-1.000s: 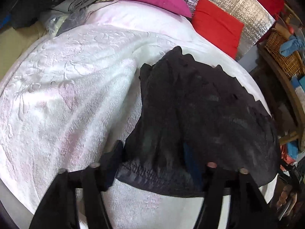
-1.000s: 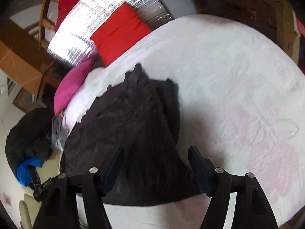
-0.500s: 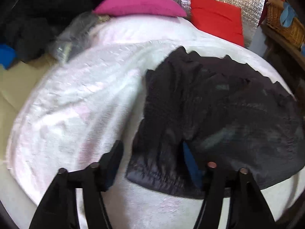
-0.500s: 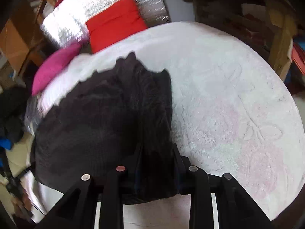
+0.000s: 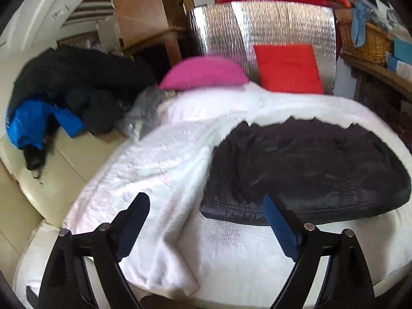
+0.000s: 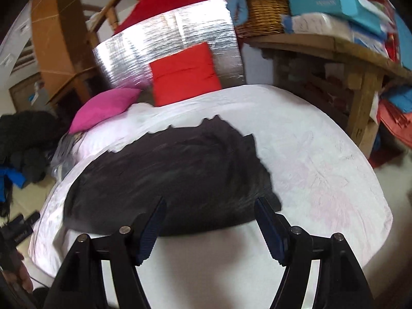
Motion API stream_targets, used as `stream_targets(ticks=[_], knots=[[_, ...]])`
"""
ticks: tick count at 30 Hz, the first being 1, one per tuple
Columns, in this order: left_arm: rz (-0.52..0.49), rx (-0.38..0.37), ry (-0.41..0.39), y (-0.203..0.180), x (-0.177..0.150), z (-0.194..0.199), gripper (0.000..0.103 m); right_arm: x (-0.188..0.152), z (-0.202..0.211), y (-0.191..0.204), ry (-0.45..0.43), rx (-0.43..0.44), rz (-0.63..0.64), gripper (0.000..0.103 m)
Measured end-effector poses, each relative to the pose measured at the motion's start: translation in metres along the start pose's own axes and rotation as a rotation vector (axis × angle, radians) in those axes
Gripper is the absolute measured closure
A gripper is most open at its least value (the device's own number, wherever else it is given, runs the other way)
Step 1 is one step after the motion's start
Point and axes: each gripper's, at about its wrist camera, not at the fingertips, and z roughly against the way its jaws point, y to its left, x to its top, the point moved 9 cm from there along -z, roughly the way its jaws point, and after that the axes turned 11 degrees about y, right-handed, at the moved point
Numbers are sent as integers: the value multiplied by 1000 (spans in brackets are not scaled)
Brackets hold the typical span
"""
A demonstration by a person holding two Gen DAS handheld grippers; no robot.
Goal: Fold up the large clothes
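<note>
A black garment [image 5: 303,170] lies folded on the white blanket [image 5: 159,164] that covers the bed; it also shows in the right wrist view [image 6: 175,175]. My left gripper [image 5: 206,221] is open and empty, held back from the garment's near left corner. My right gripper [image 6: 209,224] is open and empty, just short of the garment's near edge. Both views are a little blurred.
A pink pillow [image 5: 203,73] and a red cushion [image 5: 288,68] sit at the bed's head against a silver foil panel [image 5: 262,25]. Dark and blue clothes [image 5: 64,97] are piled at the left. A wooden table [image 6: 342,51] with a wicker basket [image 6: 265,13] stands to the right.
My right gripper was shut on the garment's edge half a second ago; now it is open. Both grippers have pulled back and up, and the garment lies flatter.
</note>
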Motion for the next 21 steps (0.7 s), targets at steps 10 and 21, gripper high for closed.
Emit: stream_targets(ticks=[10, 21], knots=[[76, -11, -116, 26, -2, 108, 8, -28, 82, 76, -79, -22, 155, 29], [104, -23, -236, 41, -21, 198, 1, -54, 168, 102, -179, -15, 150, 28]])
